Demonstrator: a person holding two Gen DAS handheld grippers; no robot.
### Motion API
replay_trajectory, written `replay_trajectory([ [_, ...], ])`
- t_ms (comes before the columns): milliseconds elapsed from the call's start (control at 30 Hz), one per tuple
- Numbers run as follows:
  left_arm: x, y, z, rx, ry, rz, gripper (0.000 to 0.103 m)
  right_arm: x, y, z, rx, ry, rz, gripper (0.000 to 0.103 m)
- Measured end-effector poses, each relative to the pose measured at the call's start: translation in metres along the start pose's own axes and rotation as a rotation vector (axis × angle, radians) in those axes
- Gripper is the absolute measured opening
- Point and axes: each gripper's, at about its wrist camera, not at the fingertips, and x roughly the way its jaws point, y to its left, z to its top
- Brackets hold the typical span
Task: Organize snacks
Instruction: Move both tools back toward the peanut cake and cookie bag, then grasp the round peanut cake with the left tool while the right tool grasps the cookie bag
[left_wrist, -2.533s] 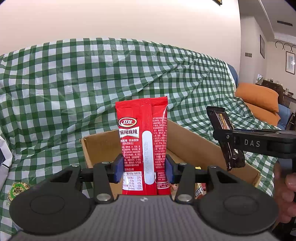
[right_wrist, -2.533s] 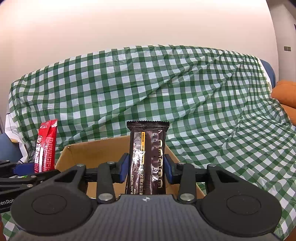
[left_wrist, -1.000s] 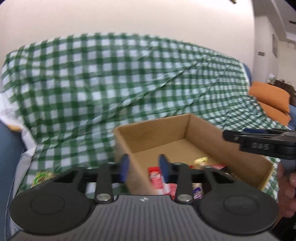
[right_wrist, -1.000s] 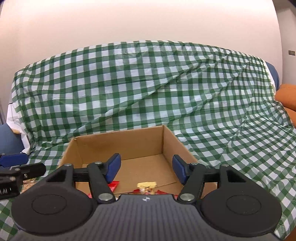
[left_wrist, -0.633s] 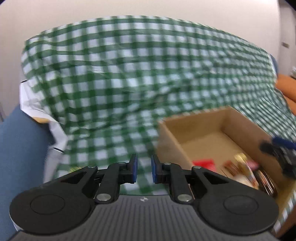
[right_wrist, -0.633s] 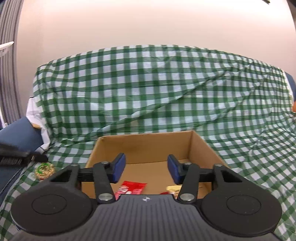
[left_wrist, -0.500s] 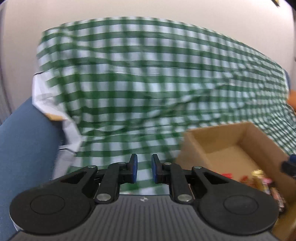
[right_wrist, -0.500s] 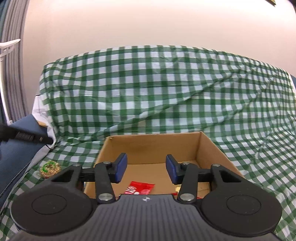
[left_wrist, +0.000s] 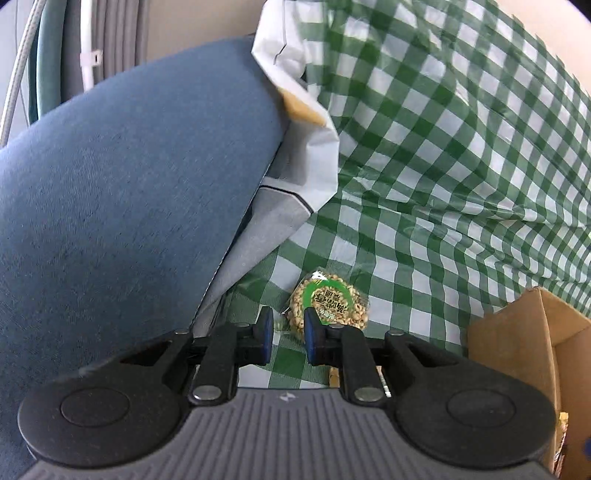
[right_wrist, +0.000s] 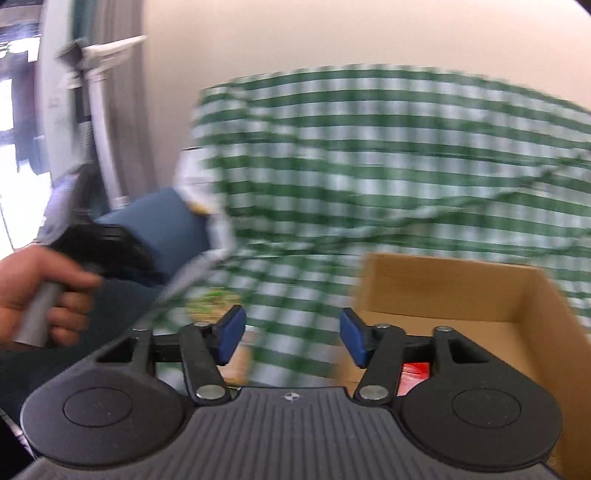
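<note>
A round, green-labelled peanut snack pack (left_wrist: 330, 303) lies flat on the checked cloth (left_wrist: 443, 184), left of the cardboard box (left_wrist: 532, 339).

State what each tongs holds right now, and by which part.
Nothing. The left tongs are opening, empty, just short of the round snack. The right tongs are opening, with nothing between them.

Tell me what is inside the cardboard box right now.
In the right wrist view the cardboard box shows a bare brown floor and one red packet near its front. The right gripper, its jaws opening and empty, covers the rest of the front; anything there is hidden.
</note>
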Motion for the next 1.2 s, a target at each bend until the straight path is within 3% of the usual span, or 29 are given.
replay_trajectory([
  [133,0.007,0.004,0.0,-0.016,0.02,-0.023,0.022,0.055,0.046,0.002,-0.045,0.07,0.039,0.073],
  [233,0.015,0.007,-0.001,-0.021,0.029,-0.029,0.04,0.1,0.062,-0.01,-0.023,0.122,0.011,0.081],
  [300,0.022,0.006,-0.001,-0.008,0.037,-0.038,0.042,0.122,0.063,-0.025,-0.005,0.15,-0.022,0.089],
  [467,0.039,-0.004,0.001,0.04,0.052,-0.031,0.046,0.16,0.058,-0.046,0.044,0.25,-0.058,0.089],
  [667,0.052,-0.02,-0.001,0.107,0.045,-0.039,0.07,0.194,0.065,-0.05,0.027,0.295,-0.083,0.089],
  [733,0.057,-0.028,-0.002,0.145,0.041,-0.038,0.078,0.199,0.065,-0.054,0.017,0.31,-0.08,0.085],
  [800,0.065,-0.033,-0.003,0.165,0.05,-0.032,0.082,0.197,0.063,-0.055,0.022,0.31,-0.072,0.066],
  [900,0.078,-0.041,-0.003,0.185,0.062,-0.02,0.083,0.19,0.062,-0.053,0.016,0.29,-0.112,0.057],
  [1200,0.111,-0.06,-0.014,0.285,0.104,0.037,0.089,0.173,0.034,-0.059,0.109,0.345,-0.198,0.056],
])
